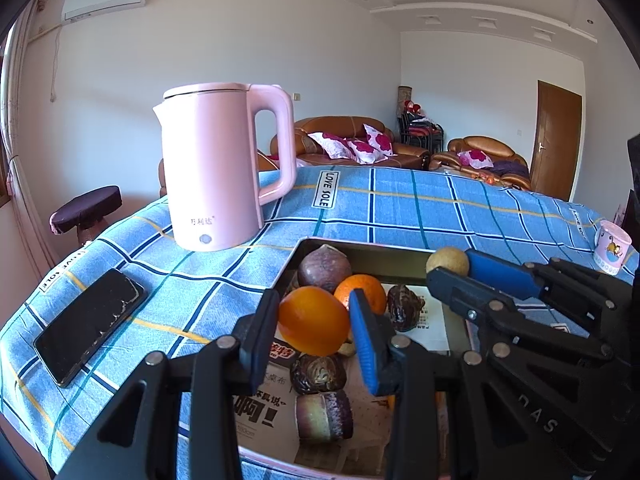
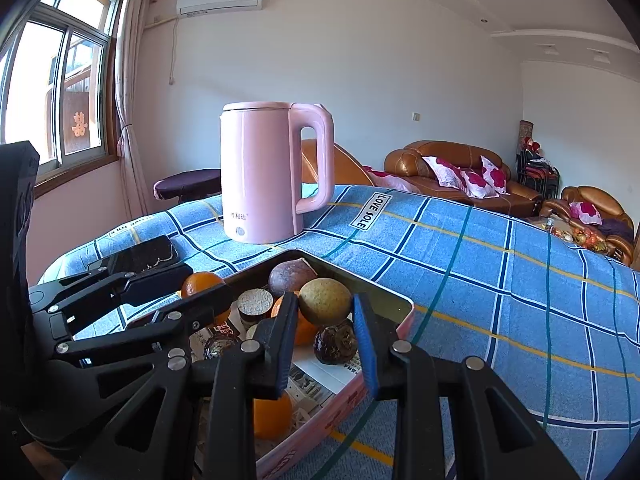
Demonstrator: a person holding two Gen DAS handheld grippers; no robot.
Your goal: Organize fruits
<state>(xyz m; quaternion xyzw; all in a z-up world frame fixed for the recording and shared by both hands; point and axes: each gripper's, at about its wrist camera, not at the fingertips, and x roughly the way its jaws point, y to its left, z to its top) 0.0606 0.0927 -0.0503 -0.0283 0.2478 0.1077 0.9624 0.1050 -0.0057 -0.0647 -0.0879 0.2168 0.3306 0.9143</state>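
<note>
Two handheld grippers work above a pink tray (image 2: 402, 308) of fruit on a blue plaid tablecloth (image 2: 500, 280): the left gripper (image 1: 314, 320) clamps an orange (image 1: 312, 320), the right gripper (image 2: 325, 304) pinches a tan round fruit (image 2: 325, 301), beside a pink kettle (image 1: 216, 168).

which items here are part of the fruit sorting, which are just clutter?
Job:
- orange in left gripper
- yellow-brown fruit in right gripper
- tin tray holding the other fruits
- second orange
- purple fruit

Clutter:
- pink kettle
- phone
- mug
</note>
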